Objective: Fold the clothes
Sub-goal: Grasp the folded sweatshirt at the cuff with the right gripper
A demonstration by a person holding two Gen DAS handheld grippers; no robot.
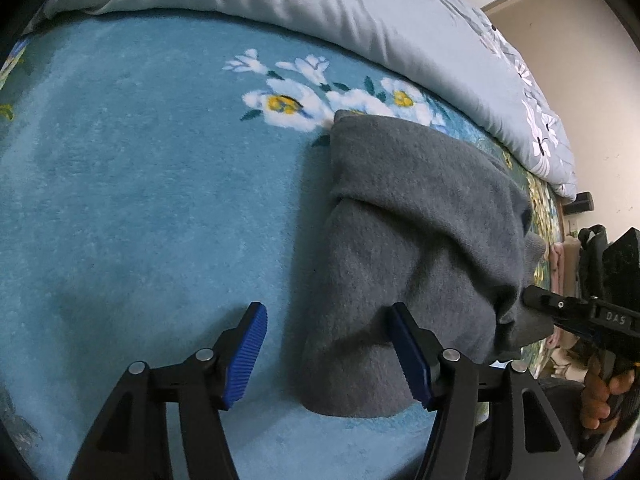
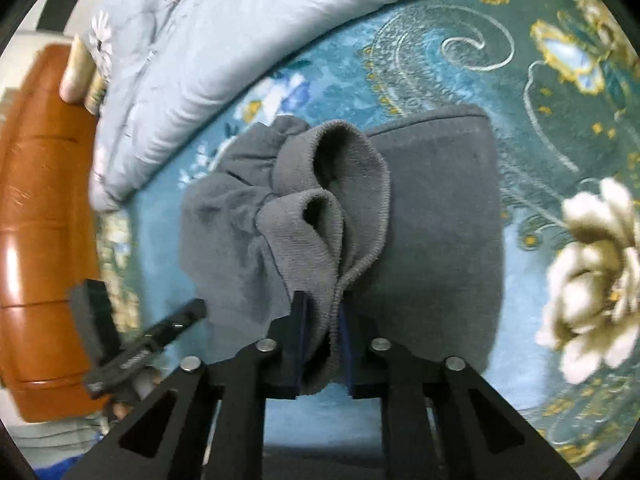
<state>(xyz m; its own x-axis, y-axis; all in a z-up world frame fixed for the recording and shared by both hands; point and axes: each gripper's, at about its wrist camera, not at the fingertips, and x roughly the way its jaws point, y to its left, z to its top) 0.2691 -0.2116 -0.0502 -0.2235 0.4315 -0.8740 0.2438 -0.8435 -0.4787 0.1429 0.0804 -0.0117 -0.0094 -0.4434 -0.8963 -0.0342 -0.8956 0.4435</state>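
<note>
A grey sweater (image 1: 416, 240) lies partly folded on a blue floral blanket (image 1: 140, 200) spread over a bed. Taking the sweater as the landmark, a pale quilt (image 1: 320, 12) is bunched along the blanket's far edge beyond it, and white and yellow printed flowers (image 1: 288, 104) sit just past its far corner.

The left gripper (image 1: 328, 354) hovers at the sweater's near left edge with its jaws wide apart. One blue ribbed pad (image 1: 248, 356) is over bare blanket just left of the sweater; the other pad (image 1: 410, 356) stands over the sweater's near end. Nothing is held between them.

The right gripper (image 2: 320, 344) is clamped on the sweater's ribbed edge (image 2: 332, 216), which rises in two soft loops out of the closed jaws. The cloth is pinched between the dark blue pads, and the rest of the sweater (image 2: 440, 220) lies flat on the blanket behind the loops, with a looser, crumpled part (image 2: 224, 216) to the left of them. In the left wrist view the same gripper (image 1: 532, 298) meets the sweater's right side, with a hand (image 1: 604, 396) on its handle below.

To the left of the sweater in the right wrist view, an orange-brown wooden board (image 2: 40, 220) stands past the blanket's edge, and the left gripper's black body (image 2: 132, 344) shows low beside it. A large cream flower (image 2: 592, 276) is printed on the blanket (image 2: 560, 100) to the sweater's right.
</note>
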